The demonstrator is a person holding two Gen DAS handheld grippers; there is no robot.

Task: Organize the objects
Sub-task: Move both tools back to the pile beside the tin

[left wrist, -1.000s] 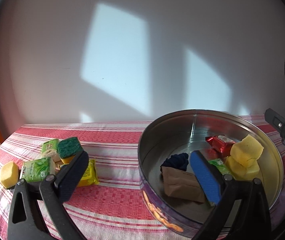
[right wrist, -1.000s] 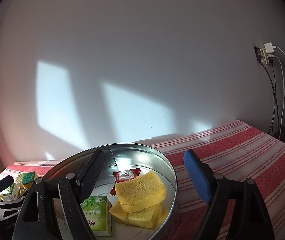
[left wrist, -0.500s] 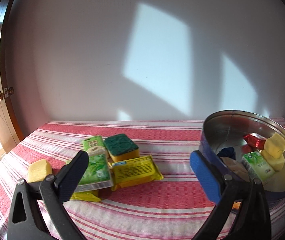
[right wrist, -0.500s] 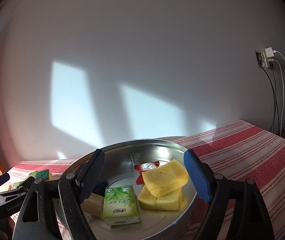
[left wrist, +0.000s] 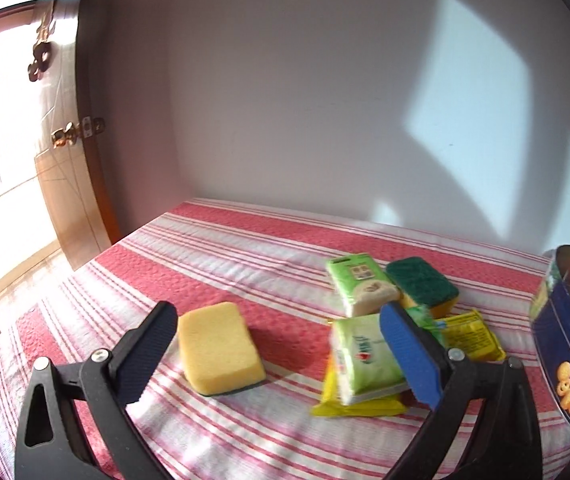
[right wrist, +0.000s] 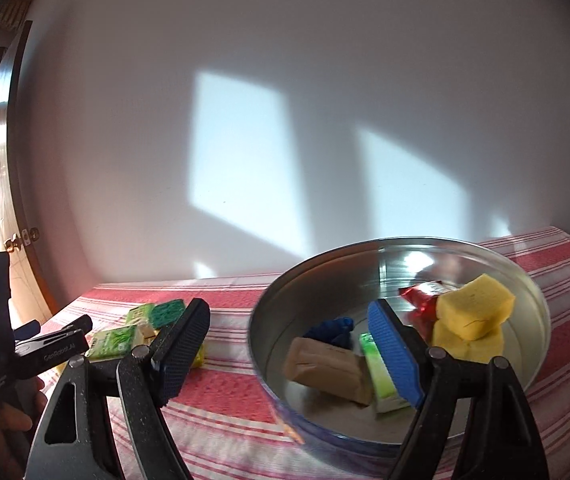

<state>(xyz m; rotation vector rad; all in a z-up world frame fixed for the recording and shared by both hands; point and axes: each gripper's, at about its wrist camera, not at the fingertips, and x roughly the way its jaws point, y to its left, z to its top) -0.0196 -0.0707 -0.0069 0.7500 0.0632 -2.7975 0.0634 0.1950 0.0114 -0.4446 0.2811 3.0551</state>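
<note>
"GenRobot.AI", somewhat blurred, stands on the left tool (right wrist: 51, 330).

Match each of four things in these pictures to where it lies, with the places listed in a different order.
Things:
1. brown packet
2. green scourer
3. yellow sponge
4. red wrapper

Places:
A. alone on the cloth, between the left tool's fingers in its camera's view
B. in the tin, near its front wall, beside a green pack
C. in the tin, behind the stacked sponges
D. on the cloth, at the far end of the pile of packs

Pairs: 1-B, 2-D, 3-A, 4-C
</note>
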